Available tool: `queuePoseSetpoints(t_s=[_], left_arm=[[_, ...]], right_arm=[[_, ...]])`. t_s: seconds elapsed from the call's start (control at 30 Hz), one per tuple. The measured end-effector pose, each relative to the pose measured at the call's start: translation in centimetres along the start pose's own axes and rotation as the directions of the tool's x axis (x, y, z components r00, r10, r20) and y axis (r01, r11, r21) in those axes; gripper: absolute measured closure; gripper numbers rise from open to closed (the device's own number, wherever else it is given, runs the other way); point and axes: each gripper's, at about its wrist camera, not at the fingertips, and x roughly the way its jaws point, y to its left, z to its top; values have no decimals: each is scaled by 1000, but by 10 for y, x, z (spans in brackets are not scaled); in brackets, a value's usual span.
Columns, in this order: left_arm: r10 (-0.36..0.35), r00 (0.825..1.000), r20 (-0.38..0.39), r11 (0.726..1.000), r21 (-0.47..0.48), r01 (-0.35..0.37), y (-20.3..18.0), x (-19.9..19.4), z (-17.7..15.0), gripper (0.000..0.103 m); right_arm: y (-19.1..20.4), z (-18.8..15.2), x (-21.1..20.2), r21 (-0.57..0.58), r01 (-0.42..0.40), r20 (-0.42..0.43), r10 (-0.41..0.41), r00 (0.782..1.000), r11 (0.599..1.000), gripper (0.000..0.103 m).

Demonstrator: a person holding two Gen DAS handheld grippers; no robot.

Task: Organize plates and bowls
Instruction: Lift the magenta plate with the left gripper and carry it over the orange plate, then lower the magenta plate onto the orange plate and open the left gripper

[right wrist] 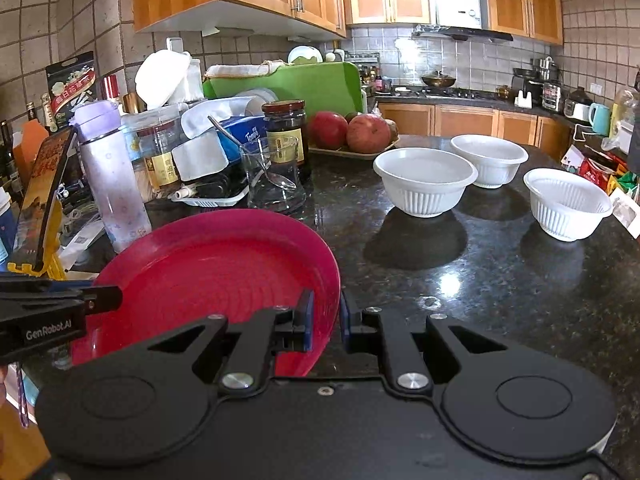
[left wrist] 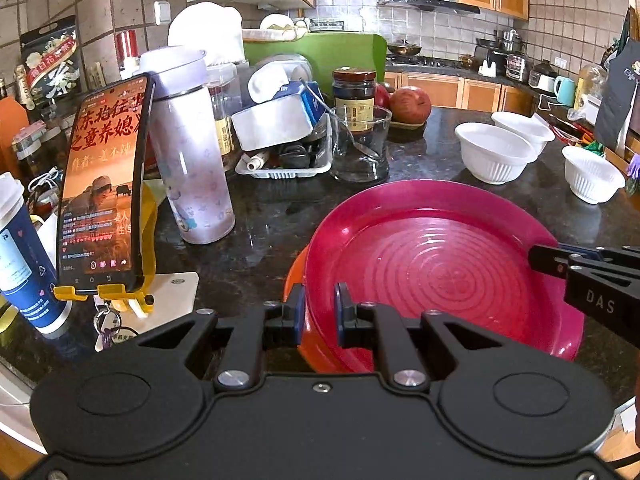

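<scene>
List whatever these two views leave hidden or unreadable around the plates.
- Orange plate: left wrist view shows only a sliver; the pink plate covers the rest. Right wrist view hides it entirely.
- Left gripper, right gripper: each straddles the pink rim; contact unclear.
- Jar label: too small to read.

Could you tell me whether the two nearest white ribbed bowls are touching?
Apart: the right wrist view shows dark countertop between the front white ribbed bowl and the right-hand one.
</scene>
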Motion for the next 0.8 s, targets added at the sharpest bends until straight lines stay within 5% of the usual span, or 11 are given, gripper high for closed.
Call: queuePoseSetpoints(t_s=[0.8], left_arm=[[-42, 998, -41, 999, 23, 43, 17, 23, 4, 83]], right_arm=[[13, 1, 22, 1, 24, -24, -24, 999, 1000, 87]])
